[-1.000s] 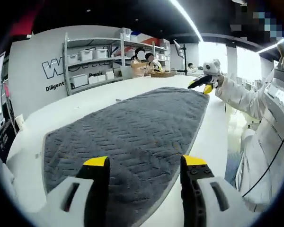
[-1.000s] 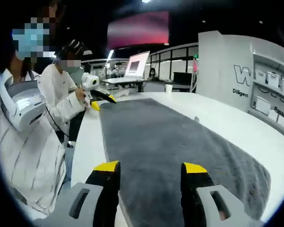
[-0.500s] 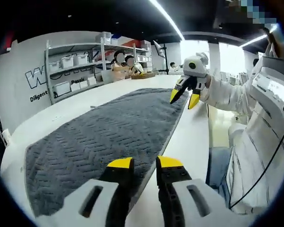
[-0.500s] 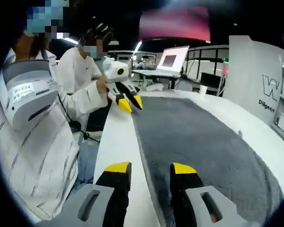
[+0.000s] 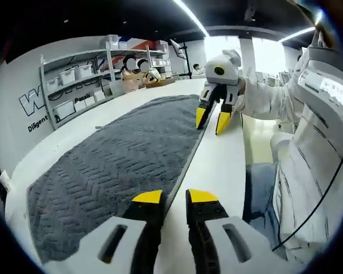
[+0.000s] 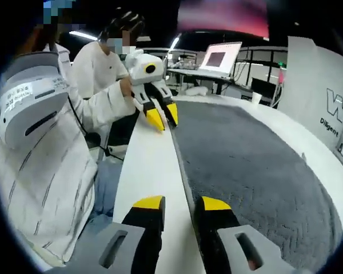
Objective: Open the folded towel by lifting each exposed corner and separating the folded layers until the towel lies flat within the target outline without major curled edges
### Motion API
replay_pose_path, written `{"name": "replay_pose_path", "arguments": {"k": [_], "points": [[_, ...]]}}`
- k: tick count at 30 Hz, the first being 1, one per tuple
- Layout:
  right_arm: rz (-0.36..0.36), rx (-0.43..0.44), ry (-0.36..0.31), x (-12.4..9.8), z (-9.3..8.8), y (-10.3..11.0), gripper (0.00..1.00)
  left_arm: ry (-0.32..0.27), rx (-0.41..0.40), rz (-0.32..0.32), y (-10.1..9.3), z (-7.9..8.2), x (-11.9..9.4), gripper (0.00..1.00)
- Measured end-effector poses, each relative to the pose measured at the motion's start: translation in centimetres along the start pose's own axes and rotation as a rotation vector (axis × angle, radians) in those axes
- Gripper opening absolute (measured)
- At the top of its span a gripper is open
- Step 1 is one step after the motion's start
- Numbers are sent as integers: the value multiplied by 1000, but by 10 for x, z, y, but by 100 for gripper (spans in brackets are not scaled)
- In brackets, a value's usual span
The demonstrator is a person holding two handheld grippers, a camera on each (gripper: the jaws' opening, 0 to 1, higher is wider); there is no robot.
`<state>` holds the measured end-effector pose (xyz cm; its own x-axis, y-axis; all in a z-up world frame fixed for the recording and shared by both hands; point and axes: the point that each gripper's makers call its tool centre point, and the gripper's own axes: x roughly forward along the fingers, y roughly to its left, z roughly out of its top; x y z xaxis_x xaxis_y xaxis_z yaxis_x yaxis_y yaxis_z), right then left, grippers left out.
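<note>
Towel (image 5: 114,154) – dark grey, zigzag-textured, lies spread out long on white table (image 5: 217,165), its near long edge running along the table side where the person stands. In right gripper view same towel (image 6: 257,165) stretches away beside a bare white strip of table (image 6: 148,165).

Left gripper (image 5: 175,197), yellow-tipped, jaws nearly together w/ only a narrow gap, sits right at towel's long edge; edge passes between the tips, but can't tell if cloth is actually pinched. From right gripper view it shows at far end of that edge (image 6: 163,117), held by a hand in a white sleeve, tips down at the hem.

Right gripper (image 6: 180,204) – jaws likewise close, slim gap, straddling the towel edge; grip on cloth can't be told. In left gripper view it appears farther along the same edge (image 5: 212,118), tips pointing down, touching or just above towel border.

Background: shelving w/ white bins (image 5: 74,85), laptop (image 6: 220,60) on another table.
</note>
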<state>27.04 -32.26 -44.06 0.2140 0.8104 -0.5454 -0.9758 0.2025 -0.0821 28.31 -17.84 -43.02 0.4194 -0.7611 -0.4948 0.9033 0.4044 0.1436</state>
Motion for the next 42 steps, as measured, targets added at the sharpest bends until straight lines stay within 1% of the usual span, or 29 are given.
{"name": "replay_pose_path", "arguments": {"k": [2,4,5,6,8,12,13,16,18,22,23,25,28,29,30,33,36,38,39,41,42], "points": [[-10,3,-3,0,0,-2,13,4,-9,7,3,-1,2,17],[-15,3,-1,0,0,-2,12,16,-16,11,6,-4,3,18],[-13,11,-4,0,0,-2,12,28,-13,9,5,-6,4,17],[-13,17,-5,0,0,-2,12,20,-15,4,5,-5,4,17],[-16,15,-4,0,0,-3,10,24,-11,-4,4,-6,5,16],[-41,-7,6,-3,0,-9,0,27,0,-13,5,-7,6,13],[-44,-27,9,-2,0,-10,0,30,4,-10,7,-7,6,12],[-38,-29,17,-3,0,-9,0,41,17,4,10,-8,7,7],[-37,-26,17,-3,0,-9,0,40,15,1,10,-8,8,7],[-43,8,9,-3,-1,-10,0,33,-3,-8,10,-8,8,7],[-46,27,6,-3,-1,-11,0,27,-25,-17,11,-8,9,7],[-40,83,1,-4,-1,-12,0,25,-34,-21,12,-8,9,6],[-24,138,-15,-4,0,-13,0,27,-35,-25,11,-7,9,5],[-18,176,-23,-4,-1,-13,0,31,-35,-28,12,-6,9,5],[-16,189,-25,-4,-1,-13,0,34,-36,-32,12,-6,9,5],[-8,192,-30,-4,-1,-12,0,45,-37,-44,12,-5,10,4],[0,213,-37,-4,-1,-12,0,57,-32,-53,12,-5,10,3],[8,234,-52,-4,-1,-12,0,63,-40,-62,12,-4,10,2],[9,249,-71,-5,1,-14,0,60,-42,-64,13,-3,10,0],[22,287,-80,-5,1,-13,0,66,-41,-71,12,-3,13,0],[21,284,-79,-5,0,-13,0,68,-39,-73,12,-3,13,0]]}}
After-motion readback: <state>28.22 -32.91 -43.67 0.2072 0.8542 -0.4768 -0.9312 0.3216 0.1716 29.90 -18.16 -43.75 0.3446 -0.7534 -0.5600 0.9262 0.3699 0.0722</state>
